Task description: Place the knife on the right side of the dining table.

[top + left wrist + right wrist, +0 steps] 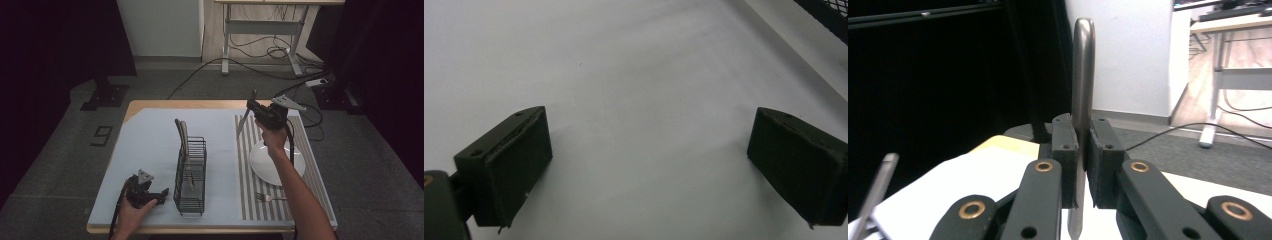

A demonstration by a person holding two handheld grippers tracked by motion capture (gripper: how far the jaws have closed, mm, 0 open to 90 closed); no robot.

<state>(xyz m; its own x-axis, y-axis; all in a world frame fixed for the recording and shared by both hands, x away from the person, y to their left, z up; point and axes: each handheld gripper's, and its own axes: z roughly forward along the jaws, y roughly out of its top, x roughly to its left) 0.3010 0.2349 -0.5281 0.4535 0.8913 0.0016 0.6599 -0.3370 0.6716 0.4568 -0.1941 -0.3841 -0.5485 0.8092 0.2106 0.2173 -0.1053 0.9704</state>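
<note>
The right tool (256, 111) is up in the air past the far edge of the white plate (265, 165), and its jaws are squeezed tight on a table knife (245, 119). From the high view, the knife sticks out of the tool at a slant, with its long end pointing down toward the striped mat (243, 190). The right gripper view brings the tool (1082, 165) up close: the knife (1082, 75) stands straight up between the two pads, its round end high above them and its other end poking out below. That view also catches the tip of another piece of cutlery (878, 187) low on its left. The left tool (150, 196) rests on the desk (150, 140) just beside the black wire basket (191, 180), which has cutlery standing in it. In the left gripper view, the tool (644, 160) has its jaws wide apart with bare desk cover between them. A fork (270, 198) lies on the mat, on the near side of the plate.
</note>
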